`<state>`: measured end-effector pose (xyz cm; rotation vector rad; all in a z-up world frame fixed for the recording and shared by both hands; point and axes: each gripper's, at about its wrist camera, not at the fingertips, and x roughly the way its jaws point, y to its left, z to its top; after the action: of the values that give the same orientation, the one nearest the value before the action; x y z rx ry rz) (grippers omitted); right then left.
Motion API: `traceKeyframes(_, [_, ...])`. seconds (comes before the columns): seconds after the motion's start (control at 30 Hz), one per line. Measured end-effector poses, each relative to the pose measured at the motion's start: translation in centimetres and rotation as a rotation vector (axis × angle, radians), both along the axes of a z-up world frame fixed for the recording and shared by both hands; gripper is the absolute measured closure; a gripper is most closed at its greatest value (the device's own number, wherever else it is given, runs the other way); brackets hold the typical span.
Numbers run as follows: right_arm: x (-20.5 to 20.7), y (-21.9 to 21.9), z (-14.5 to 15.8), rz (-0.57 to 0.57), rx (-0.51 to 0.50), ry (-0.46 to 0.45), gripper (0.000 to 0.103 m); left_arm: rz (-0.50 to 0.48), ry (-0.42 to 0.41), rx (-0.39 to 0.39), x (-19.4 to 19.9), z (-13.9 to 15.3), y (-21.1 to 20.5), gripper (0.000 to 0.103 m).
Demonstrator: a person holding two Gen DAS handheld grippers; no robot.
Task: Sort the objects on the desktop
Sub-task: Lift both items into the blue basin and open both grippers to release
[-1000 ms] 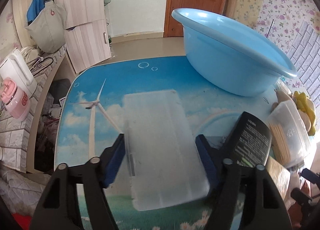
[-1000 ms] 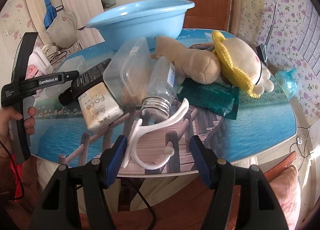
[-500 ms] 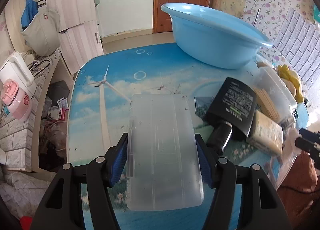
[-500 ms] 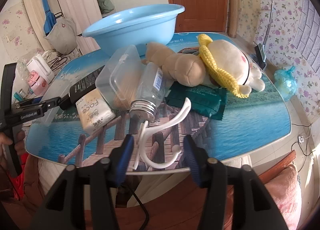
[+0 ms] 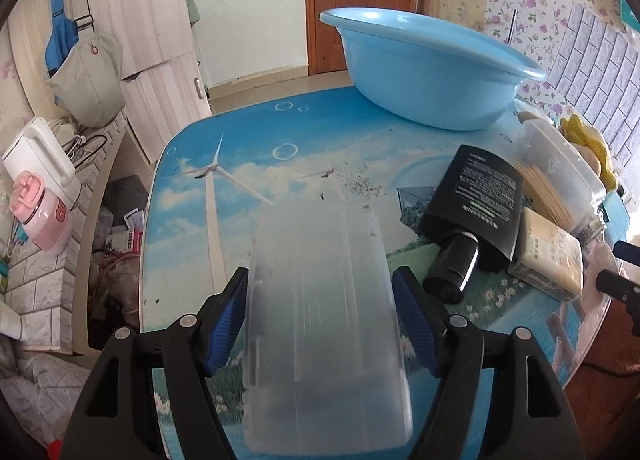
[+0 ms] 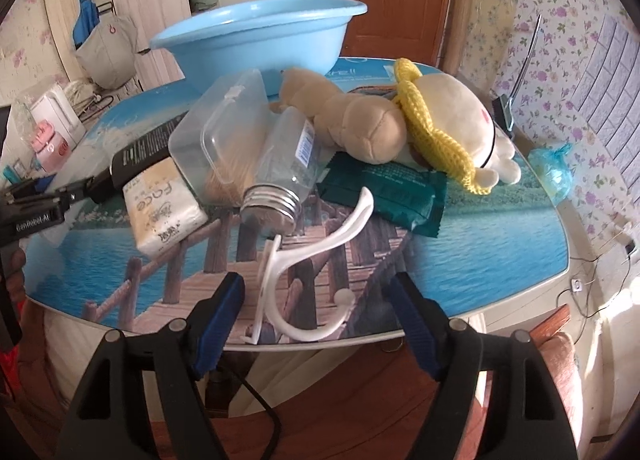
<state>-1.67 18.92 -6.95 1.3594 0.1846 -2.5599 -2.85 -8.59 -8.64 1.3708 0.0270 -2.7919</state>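
My left gripper (image 5: 320,284) is shut on a flat translucent plastic box (image 5: 324,332), held just above the near part of the picture-printed table (image 5: 248,163). A blue basin (image 5: 420,71) stands at the far right of that view. My right gripper (image 6: 316,288) hangs open at the table's near edge, its fingers either side of a white plastic hook (image 6: 347,228) without touching it. Behind the hook lie a clear bottle (image 6: 284,163) with a metal cap, a tissue pack (image 6: 160,203), a clear lidded container (image 6: 224,131), a green packet (image 6: 392,187) and a plush toy (image 6: 400,119).
A black tube (image 5: 476,195) lies beside the tissue pack (image 5: 548,256) and the container (image 5: 560,167), right of the held box. The basin (image 6: 260,39) sits behind the pile. A wooden door, cupboards and a hanging bag line the far wall; a side shelf holds a pink bottle (image 5: 44,219).
The left gripper has drawn back from the basin toward the table's near edge, still holding the box. The right gripper stays open over the white hook, shifted only slightly.
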Motion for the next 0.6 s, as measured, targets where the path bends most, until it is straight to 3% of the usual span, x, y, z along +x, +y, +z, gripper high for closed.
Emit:
traceKeyframes(0.03, [0.1, 0.1, 0.0, 0.002, -0.002, 0.007, 0.035, 0.002, 0.002, 0.002, -0.1, 0.0, 0.0, 0.034])
traceKeyframes(0.07, [0.1, 0.2, 0.2, 0.004, -0.006, 0.018, 0.044, 0.003, 0.004, 0.005, -0.1, 0.0, 0.0, 0.042])
traceKeyframes(0.1, [0.1, 0.3, 0.3, 0.007, -0.011, 0.025, 0.056, -0.002, 0.010, 0.009, -0.1, 0.1, 0.0, 0.042])
traceKeyframes(0.23, [-0.1, 1.3, 0.5, 0.006, -0.068, 0.020, 0.056, -0.023, 0.010, 0.033, 0.2, 0.2, 0.2, 0.042])
traceKeyframes(0.6, [0.0, 3.3, 4.1, -0.017, -0.152, 0.170, 0.056, -0.003, 0.064, 0.118, 1.4, 2.7, 0.0, 0.042])
